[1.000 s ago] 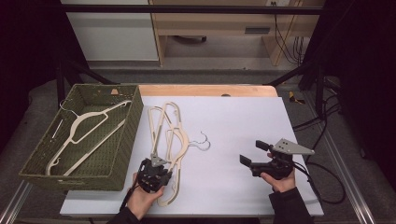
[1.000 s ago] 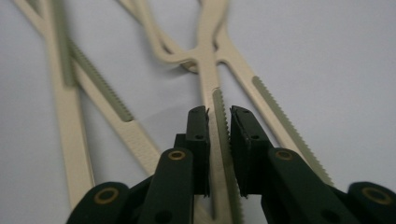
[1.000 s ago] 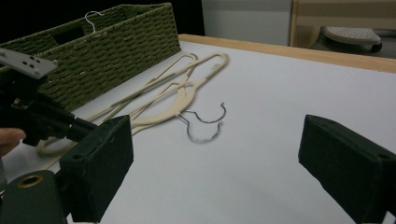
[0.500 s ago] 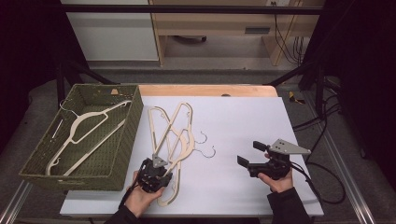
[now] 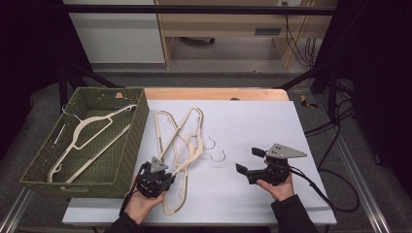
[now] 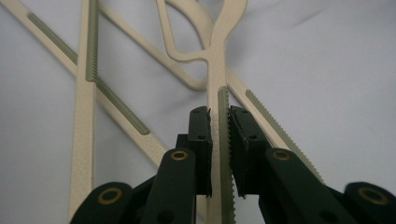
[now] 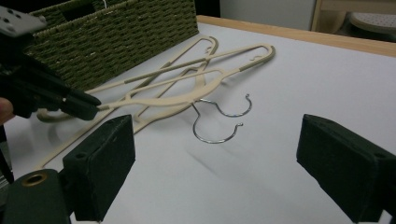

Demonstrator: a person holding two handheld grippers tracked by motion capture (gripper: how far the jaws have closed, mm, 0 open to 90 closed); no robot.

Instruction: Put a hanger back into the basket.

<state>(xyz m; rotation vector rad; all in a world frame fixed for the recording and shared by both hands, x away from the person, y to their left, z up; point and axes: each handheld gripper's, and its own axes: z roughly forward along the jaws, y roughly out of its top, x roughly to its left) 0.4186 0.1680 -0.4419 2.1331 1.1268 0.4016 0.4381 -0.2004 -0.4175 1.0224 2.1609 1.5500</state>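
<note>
1. Two cream hangers are lying crossed on the white table, just right of the basket; since a second ago the one in the left gripper has been swinging its far end toward 1 o'clock, and the pair now forms an X.
2. Reading: the left hand is lifting and separating its hanger from the other, most likely on the way to the basket at 9 o'clock, where a third hanger is already resting.
3. Left jaws: nearly together, clamping on the hanger's bar; in the left gripper view the pads are pressing either side of the ribbed strip, low on the bar and well below the neck.
4. Right gripper: drifting slightly toward 6 o'clock over the last second, now hovering over bare table at 3 o'clock of the hangers.
5. Right jaws: standing wide apart, holding nothing, touching nothing; in the right gripper view they are framing the two wire hooks from well back.
6. Hooks are lying near each other at the tangle's right edge; whether they are snagging I cannot tell.
7. Judgement: the grip is sitting far from the hook end, so the hanger may be sagging or dragging its neighbour along.
</note>
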